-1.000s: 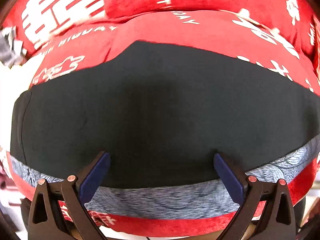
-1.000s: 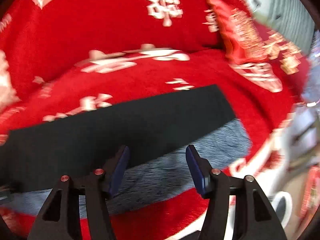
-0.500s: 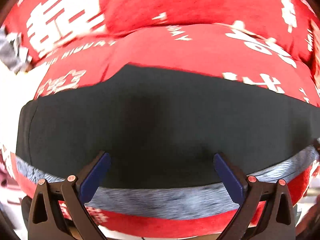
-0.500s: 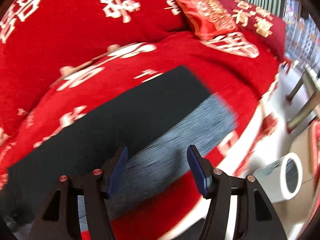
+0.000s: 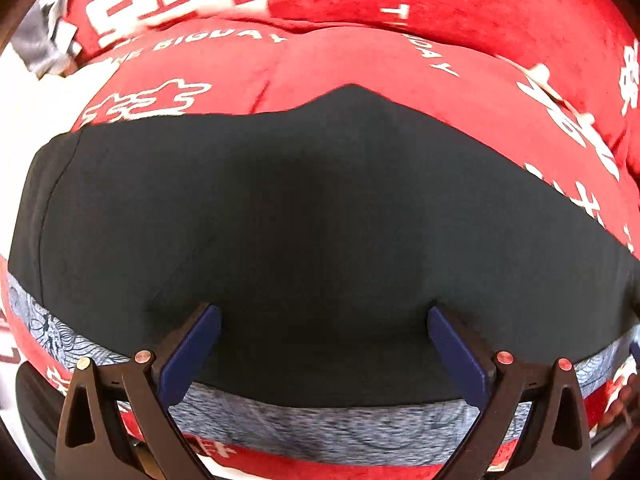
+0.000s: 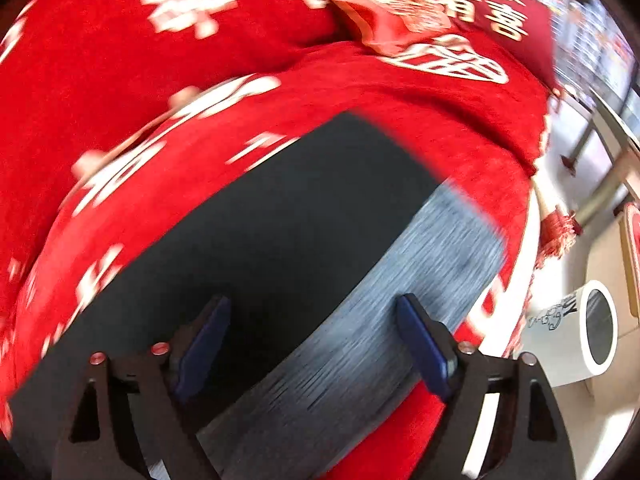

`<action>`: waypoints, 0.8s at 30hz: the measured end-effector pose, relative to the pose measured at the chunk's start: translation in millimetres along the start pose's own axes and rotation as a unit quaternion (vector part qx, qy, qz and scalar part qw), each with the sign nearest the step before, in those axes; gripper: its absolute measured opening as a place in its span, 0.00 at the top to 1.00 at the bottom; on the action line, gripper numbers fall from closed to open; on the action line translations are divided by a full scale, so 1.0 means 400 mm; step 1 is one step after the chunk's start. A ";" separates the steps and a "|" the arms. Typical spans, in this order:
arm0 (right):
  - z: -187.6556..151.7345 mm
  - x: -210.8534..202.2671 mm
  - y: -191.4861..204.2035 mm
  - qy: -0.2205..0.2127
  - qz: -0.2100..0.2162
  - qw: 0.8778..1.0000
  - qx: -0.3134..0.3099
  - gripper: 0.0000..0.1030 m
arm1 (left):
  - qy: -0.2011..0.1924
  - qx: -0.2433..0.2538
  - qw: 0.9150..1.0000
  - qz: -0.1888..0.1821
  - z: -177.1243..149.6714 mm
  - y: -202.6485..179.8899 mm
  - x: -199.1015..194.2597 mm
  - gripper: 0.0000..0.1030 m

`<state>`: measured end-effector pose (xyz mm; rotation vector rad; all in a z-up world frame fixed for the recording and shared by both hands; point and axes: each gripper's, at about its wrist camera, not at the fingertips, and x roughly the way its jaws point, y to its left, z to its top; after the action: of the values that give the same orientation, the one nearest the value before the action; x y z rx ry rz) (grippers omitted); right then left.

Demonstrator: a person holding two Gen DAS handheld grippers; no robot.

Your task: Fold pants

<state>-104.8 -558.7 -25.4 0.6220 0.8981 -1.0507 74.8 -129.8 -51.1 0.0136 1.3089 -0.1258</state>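
Observation:
The pants (image 5: 312, 216) lie flat on a red sofa cover: a dark, near-black layer on top, with a blue-grey patterned layer (image 5: 320, 428) showing along the near edge. My left gripper (image 5: 324, 316) hovers over the dark layer near that edge, open wide and empty. In the right wrist view the same pants (image 6: 280, 232) run diagonally, ending in a grey strip (image 6: 432, 276) on the right. My right gripper (image 6: 312, 312) hangs above the line where dark meets grey. Its jaws are opening, and no cloth is pinched between them.
The red sofa cover (image 5: 360, 56) with white lettering spreads under the pants. Red cushions (image 6: 420, 16) sit at the back right. A white cylindrical bin (image 6: 576, 332) stands on the floor beyond the sofa's right edge, near metal furniture legs (image 6: 612, 148). Grey cloth (image 5: 44, 40) lies at far left.
The right gripper's jaws have spread wider, and its view has swung right along the pants towards the sofa's edge and the white bin. The left gripper shifted slightly and stays open.

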 end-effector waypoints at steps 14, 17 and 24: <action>-0.178 -0.114 0.322 0.015 0.118 0.974 -0.192 0.14 | -0.031 -0.061 0.993 0.096 0.087 0.120 -0.023 0.00; -0.216 -0.100 0.374 0.001 0.094 0.971 -0.219 0.10 | -0.021 -0.063 0.989 0.135 0.088 0.159 0.021 0.00; -0.054 -0.003 0.253 0.003 0.045 0.991 -0.127 0.01 | -0.034 -0.075 0.988 0.133 0.100 0.257 0.000 0.00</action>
<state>-18.5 -501.8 -33.3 0.4482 0.9806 -0.8373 123.7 -30.9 -47.0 0.0551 1.2334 0.1980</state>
